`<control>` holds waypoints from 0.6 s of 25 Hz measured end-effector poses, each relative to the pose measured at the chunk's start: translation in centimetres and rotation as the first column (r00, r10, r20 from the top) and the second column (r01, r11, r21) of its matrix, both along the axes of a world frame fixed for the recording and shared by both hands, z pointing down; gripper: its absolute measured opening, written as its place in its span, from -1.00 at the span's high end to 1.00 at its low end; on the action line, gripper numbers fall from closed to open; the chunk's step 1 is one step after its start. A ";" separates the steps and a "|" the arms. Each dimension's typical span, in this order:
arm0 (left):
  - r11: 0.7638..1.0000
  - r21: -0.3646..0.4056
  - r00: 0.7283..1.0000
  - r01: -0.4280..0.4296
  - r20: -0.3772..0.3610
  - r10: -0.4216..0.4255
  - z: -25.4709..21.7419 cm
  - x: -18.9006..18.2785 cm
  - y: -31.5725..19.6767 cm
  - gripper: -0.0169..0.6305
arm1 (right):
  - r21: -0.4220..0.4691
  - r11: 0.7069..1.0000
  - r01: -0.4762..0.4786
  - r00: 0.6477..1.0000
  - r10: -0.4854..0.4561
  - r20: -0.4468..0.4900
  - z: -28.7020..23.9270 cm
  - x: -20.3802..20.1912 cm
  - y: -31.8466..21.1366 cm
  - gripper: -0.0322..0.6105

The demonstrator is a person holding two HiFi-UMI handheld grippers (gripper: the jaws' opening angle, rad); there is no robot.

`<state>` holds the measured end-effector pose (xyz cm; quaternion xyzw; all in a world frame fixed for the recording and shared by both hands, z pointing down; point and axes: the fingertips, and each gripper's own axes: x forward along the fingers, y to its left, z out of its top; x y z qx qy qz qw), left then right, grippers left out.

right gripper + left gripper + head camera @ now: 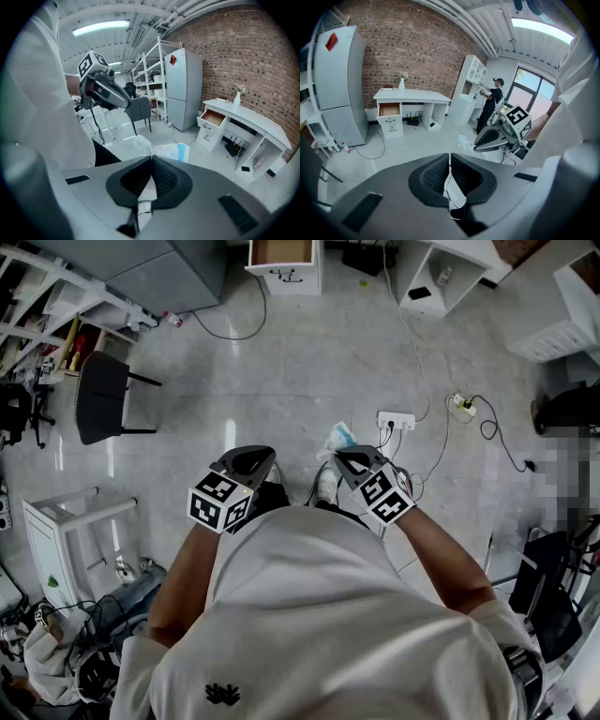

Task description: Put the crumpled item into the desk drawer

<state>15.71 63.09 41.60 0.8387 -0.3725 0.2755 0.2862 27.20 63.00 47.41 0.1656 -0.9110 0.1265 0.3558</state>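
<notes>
The crumpled item (339, 437), a white and blue wad, sticks out from the tip of my right gripper (352, 460), whose jaws are shut on it. The right gripper view shows the wad (165, 150) just past the closed jaws (152, 159). My left gripper (253, 460) hangs level with it, shut and holding nothing; its own view shows the jaws (449, 157) meeting. Both are held in front of the person's chest, above the floor. The white desk's drawer (281, 253) stands open, far across the room. It also appears as a drawer (389, 110) with a wooden inside (213, 118).
A black chair (98, 397) stands at the left. A power strip (396, 420) with cables lies on the floor just ahead. White shelf units (441, 277) flank the desk, and a grey fridge (335, 89) stands left of it. A person in black (490, 105) works at the far shelves.
</notes>
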 end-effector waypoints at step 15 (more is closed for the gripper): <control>0.995 0.031 0.992 -0.090 -0.091 0.092 1.0 -13.7 -13.4 0.85 | 0.022 0.999 -0.046 0.991 0.048 -0.124 -0.1 -13.9 -12.0 0.81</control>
